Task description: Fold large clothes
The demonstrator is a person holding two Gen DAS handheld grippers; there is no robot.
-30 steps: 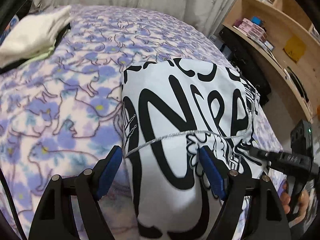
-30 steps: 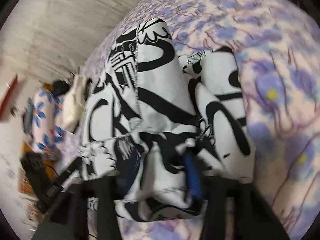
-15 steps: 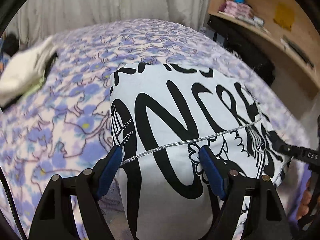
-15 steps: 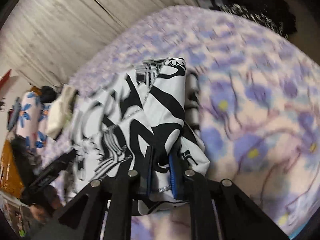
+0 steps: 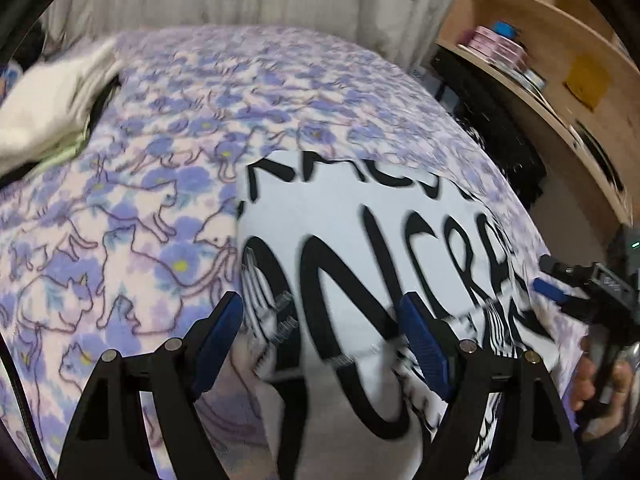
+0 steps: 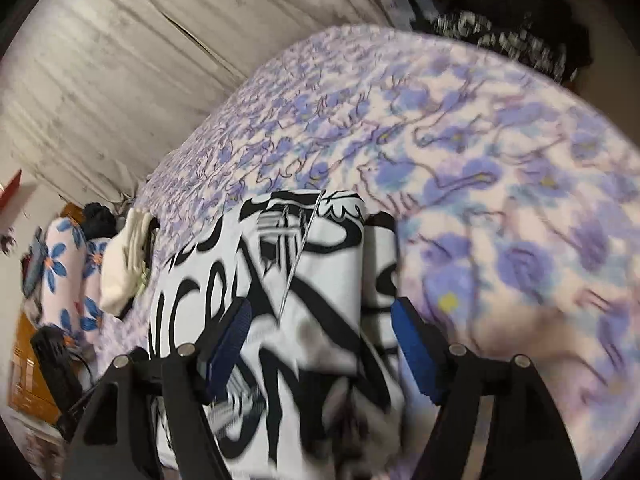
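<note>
A white garment with large black lettering [image 5: 360, 232] lies folded on the purple cat-print bedspread [image 5: 132, 208]. My left gripper [image 5: 320, 320] is open, its blue pads [image 5: 218, 340] wide apart just above the garment's near edge. My right gripper [image 6: 320, 332] is open too, its pads [image 6: 416, 348] either side of the garment's end [image 6: 304, 280], holding nothing. The right gripper also shows in the left wrist view [image 5: 588, 292] at the garment's right edge. Both views are motion-blurred.
A folded cream cloth [image 5: 52, 96] lies at the bed's far left. A wooden shelf unit [image 5: 560, 60] stands to the right, dark items [image 6: 500, 36] beside the bed. A flowered pillow [image 6: 64, 276] and a curtain [image 6: 120, 52] lie beyond the bed.
My right gripper was shut on the garment's end half a second ago and has opened and let it go. The garment now lies flatter. My left gripper stayed open and shifted slightly.
</note>
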